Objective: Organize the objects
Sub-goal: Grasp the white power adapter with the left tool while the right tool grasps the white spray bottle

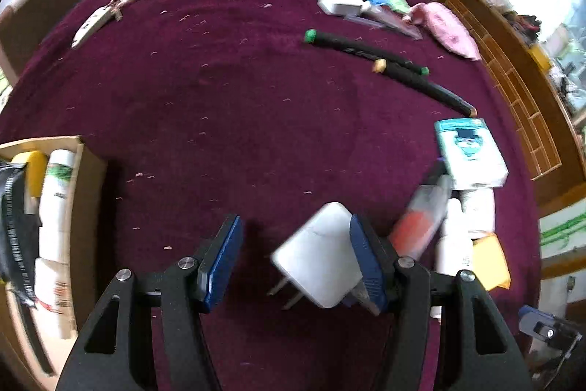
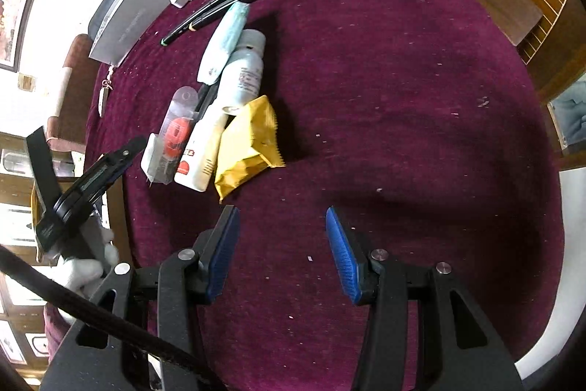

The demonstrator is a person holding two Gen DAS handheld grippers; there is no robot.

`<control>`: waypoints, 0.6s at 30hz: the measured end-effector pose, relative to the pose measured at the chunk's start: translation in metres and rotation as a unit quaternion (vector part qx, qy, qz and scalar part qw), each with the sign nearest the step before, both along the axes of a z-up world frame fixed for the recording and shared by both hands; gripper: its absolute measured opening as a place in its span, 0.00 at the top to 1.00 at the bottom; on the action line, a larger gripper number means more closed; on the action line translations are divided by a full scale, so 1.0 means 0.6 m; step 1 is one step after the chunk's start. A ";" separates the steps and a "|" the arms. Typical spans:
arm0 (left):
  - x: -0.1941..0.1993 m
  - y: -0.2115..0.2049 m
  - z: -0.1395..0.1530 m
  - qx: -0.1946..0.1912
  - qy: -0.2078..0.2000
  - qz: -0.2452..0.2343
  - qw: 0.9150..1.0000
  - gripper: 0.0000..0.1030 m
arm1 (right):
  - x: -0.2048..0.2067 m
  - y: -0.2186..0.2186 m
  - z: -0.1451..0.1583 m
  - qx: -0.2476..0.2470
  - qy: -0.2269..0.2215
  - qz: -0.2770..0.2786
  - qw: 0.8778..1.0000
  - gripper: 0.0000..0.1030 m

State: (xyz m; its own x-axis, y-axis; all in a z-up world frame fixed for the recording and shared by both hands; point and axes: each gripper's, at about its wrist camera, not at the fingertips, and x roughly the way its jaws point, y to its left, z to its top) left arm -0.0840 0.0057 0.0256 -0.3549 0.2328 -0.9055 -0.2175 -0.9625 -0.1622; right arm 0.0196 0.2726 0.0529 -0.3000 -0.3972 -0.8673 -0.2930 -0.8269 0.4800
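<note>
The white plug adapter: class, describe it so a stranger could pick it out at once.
Start on the maroon cloth and come to the near edge, between the left gripper pads. The white plug adapter lies there beside the cluster of bottles. Alone among its neighbours, it is a rounded white block with two metal prongs.

- Daylight is pouring in through the bright window [image 1: 549, 6] at the upper right of the left wrist view, washing out detail there.
- The deep maroon velvet tablecloth [image 1: 256, 90] is staying evenly lit, though dim toward the rim.
- The white square plug charger [image 1: 315, 262] is smearing slightly with motion blur, as are the white tubes in the open cardboard box [image 1: 78, 193].
- In the right wrist view, the crinkled yellow foil packet [image 2: 249, 149] is casting a dark shadow to its right, and a broad soft shadow is darkening the cloth farther right.
- Fisheye distortion is bending both pictures at the edges, with black corners vignetting them.
</note>
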 end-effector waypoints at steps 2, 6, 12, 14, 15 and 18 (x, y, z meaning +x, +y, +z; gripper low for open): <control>0.010 0.009 -0.001 0.004 -0.004 -0.015 1.000 0.47 | 0.000 0.003 -0.001 -0.001 -0.001 -0.001 1.000 0.54; 0.031 0.032 0.002 -0.021 0.011 -0.049 0.999 0.45 | -0.004 0.001 -0.006 -0.008 -0.002 0.000 1.000 0.54; 0.023 0.040 0.005 -0.032 0.015 -0.097 0.995 0.46 | -0.034 -0.021 0.001 -0.006 0.010 0.018 1.000 0.54; 0.026 0.036 0.007 -0.032 0.012 -0.104 0.994 0.46 | -0.048 -0.029 0.004 -0.002 0.012 0.022 1.000 0.54; 0.030 0.032 0.007 -0.030 0.009 -0.106 0.994 0.47 | -0.054 -0.033 0.006 -0.003 0.013 0.025 1.000 0.54; 0.043 0.012 0.005 -0.015 -0.005 -0.102 0.995 0.47 | -0.061 -0.041 0.010 -0.004 0.014 0.026 1.000 0.52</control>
State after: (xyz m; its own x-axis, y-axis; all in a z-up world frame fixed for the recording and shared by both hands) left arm -0.0585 0.0129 0.0287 -0.2942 0.2721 -0.9162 -0.4072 -0.9029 -0.1375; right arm -0.0172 0.2477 0.0591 -0.3037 -0.4188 -0.8558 -0.2361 -0.8371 0.4934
